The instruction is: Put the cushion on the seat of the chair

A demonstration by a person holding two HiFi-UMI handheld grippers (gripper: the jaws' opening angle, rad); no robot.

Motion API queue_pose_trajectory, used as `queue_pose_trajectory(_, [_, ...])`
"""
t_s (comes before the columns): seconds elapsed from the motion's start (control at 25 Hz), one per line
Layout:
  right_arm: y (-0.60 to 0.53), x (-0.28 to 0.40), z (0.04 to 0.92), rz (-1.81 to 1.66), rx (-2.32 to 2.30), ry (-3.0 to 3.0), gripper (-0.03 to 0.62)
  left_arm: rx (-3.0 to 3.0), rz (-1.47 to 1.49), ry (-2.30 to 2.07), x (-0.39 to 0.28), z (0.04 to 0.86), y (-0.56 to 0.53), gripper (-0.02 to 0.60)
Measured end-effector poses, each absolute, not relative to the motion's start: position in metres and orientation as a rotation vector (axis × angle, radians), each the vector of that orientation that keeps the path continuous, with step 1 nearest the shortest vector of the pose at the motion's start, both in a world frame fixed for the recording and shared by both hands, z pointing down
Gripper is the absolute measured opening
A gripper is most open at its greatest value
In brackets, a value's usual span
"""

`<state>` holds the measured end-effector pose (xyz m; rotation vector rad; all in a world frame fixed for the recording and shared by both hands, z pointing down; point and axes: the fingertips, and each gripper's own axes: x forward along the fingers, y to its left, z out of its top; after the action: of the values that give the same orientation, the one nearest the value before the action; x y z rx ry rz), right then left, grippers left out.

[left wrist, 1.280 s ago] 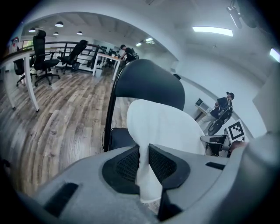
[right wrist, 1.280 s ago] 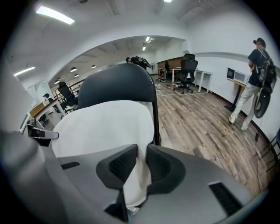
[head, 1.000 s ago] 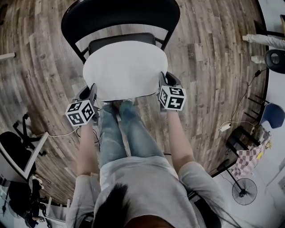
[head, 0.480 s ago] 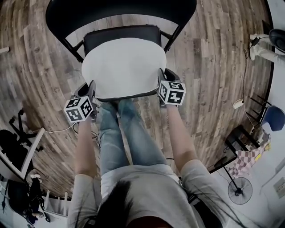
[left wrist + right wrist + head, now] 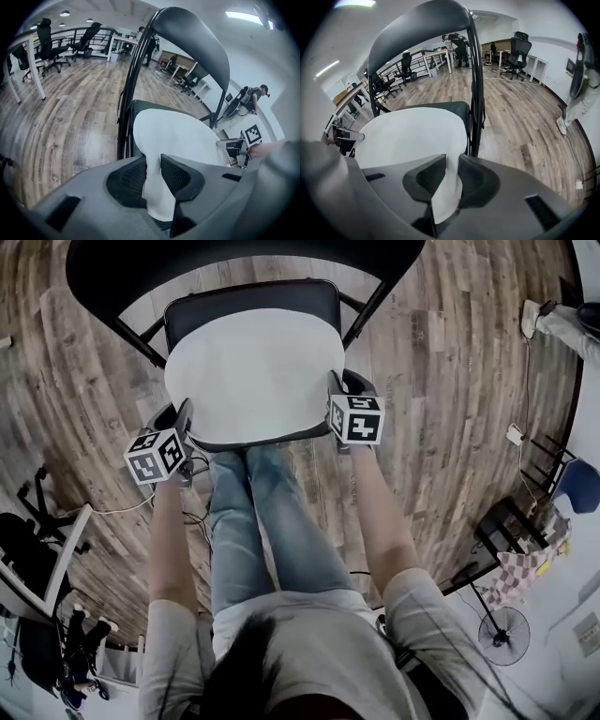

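Observation:
A round white cushion [image 5: 251, 371] lies over the black seat [image 5: 248, 298] of a folding chair, under its curved backrest [image 5: 234, 259]. My left gripper [image 5: 183, 416] holds the cushion's near left edge. In the left gripper view its jaws [image 5: 153, 161] are opening, with the white cushion [image 5: 178, 136] edge still pinched between the pads. My right gripper [image 5: 336, 388] is shut on the near right edge. The right gripper view shows the cushion [image 5: 408, 136] folded up between the right gripper's [image 5: 452, 161] pads.
The person's jeans-clad legs [image 5: 272, 521] stand right in front of the chair. An office chair [image 5: 28, 559] sits at the lower left, a floor fan [image 5: 504, 636] at the lower right. A cable [image 5: 122, 512] runs over the wooden floor. Another person [image 5: 581, 89] stands far right.
Both grippers have sunk together with the cushion, which has come down from above the seat onto it.

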<state>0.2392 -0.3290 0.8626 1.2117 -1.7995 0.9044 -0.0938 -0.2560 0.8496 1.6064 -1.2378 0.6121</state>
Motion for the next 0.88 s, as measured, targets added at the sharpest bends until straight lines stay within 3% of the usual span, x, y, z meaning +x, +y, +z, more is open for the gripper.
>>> queue_pose_trajectory(0.4, [-0.329,0.240,0.874,0.906,1.184,-1.808,0.075,1.562,0.657,-1.262,-0.098,0.860,-0.255,0.115])
queue_pose_trajectory(0.56, [-0.330,0.245,0.861,0.895,1.249,-1.835,0.103,1.592,0.629,-1.248,-0.096,0.852,-0.254,0.176])
queue_pose_trajectory(0.72, [-0.329,0.248,0.838,0.874,1.335,-1.870,0.102,1.622,0.624,-1.300,-0.103,0.840,-0.254,0.178])
queue_pose_trajectory(0.8, [-0.325,0.242,0.824,0.864,1.351,-1.904,0.081,1.669,0.632,-1.333,-0.106,0.827,-0.256,0.141])
queue_pose_trajectory(0.88, [-0.319,0.231,0.809,0.867,1.360,-1.945,0.031,1.731,0.638,-1.349,-0.105,0.812,-0.258,0.035])
